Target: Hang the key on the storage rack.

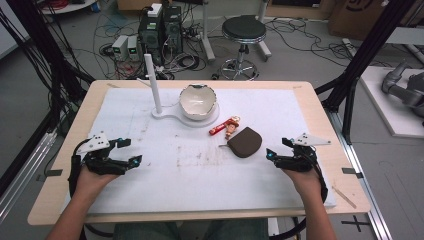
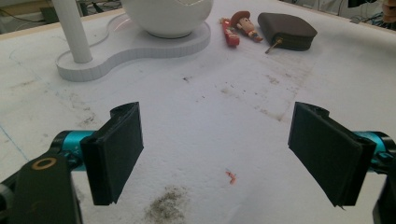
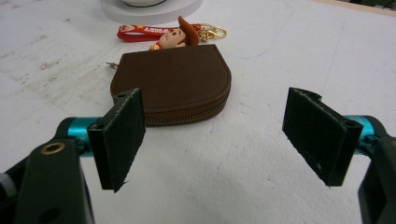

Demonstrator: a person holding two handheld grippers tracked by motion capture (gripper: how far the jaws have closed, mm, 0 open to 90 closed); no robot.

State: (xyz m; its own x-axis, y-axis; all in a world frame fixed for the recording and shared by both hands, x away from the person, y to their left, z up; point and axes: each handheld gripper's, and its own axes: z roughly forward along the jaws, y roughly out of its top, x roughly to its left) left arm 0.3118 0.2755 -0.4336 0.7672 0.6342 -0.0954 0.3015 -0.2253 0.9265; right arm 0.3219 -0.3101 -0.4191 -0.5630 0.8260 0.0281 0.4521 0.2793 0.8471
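Observation:
A brown zip pouch [image 1: 245, 142] lies on the white mat right of centre, also seen close in the right gripper view [image 3: 175, 84] and far off in the left gripper view [image 2: 287, 31]. Behind it lies a red strap keychain with a cowboy figure [image 1: 226, 126] [image 3: 163, 35] [image 2: 238, 27]. My right gripper [image 1: 272, 156] [image 3: 215, 135] is open just in front of the pouch, apart from it. At the mat's left, my left gripper [image 1: 134, 161] [image 2: 217, 149] is open over bare mat, nothing between its jaws.
A white bowl [image 1: 198, 101] [image 2: 166, 16] sits on a white stand base [image 1: 172, 116] with an upright post [image 1: 152, 82] [image 2: 74, 30] at the back centre. The wooden table edge [image 1: 320, 112] frames the mat. A stool [image 1: 243, 31] and cables are on the floor beyond.

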